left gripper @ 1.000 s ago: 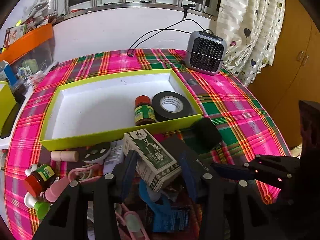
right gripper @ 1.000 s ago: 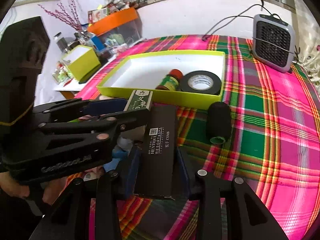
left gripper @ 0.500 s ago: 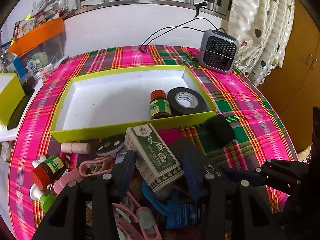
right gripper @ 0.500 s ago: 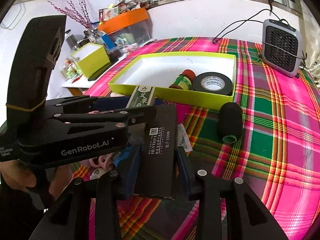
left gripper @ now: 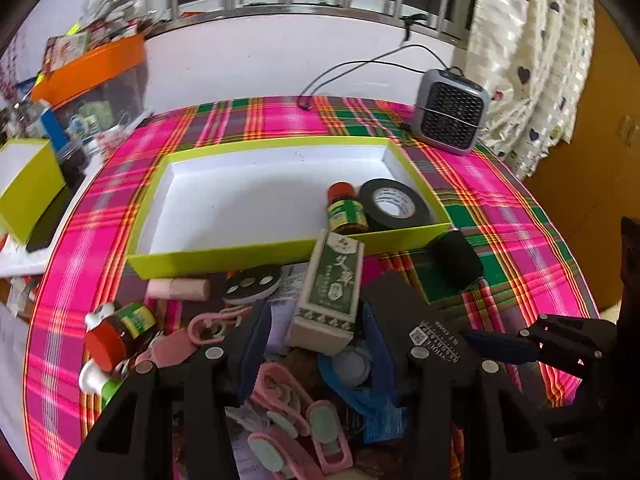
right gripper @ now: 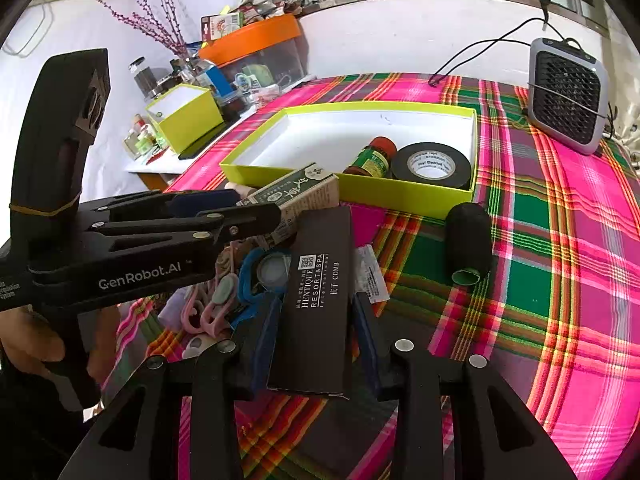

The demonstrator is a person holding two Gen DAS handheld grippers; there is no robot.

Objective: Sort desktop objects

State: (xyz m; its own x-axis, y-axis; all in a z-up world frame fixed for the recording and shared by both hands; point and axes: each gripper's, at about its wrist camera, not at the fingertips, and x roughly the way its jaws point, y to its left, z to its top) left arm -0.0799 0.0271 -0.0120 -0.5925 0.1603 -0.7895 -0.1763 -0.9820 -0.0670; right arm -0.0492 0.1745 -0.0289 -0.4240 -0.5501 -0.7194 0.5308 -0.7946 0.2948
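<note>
Since a second ago, the green-and-white carton (left gripper: 330,288) has tipped from lying slantwise to standing more upright between the left tool's (left gripper: 316,320) blue pads, which have spread further and stand apart, clear of the carton's sides as far as the left wrist view shows. In that view the carton rests on a heap of pink clips (left gripper: 288,404) and a blue clip (left gripper: 352,380) on the plaid bench (left gripper: 516,216), just before the yellow-green tray (left gripper: 224,256), which holds a small red-capped bottle (left gripper: 345,210) and a roll of black tape (left gripper: 394,204). A black cylinder (left gripper: 454,258) lies beside the tray's near corner. In the right wrist view the right tool (right gripper: 316,332) is clamped on a dark comb box (right gripper: 318,292), its pads pressing both long edges, with the left tool (right gripper: 224,210) reaching in from the left around the carton (right gripper: 294,196).
</note>
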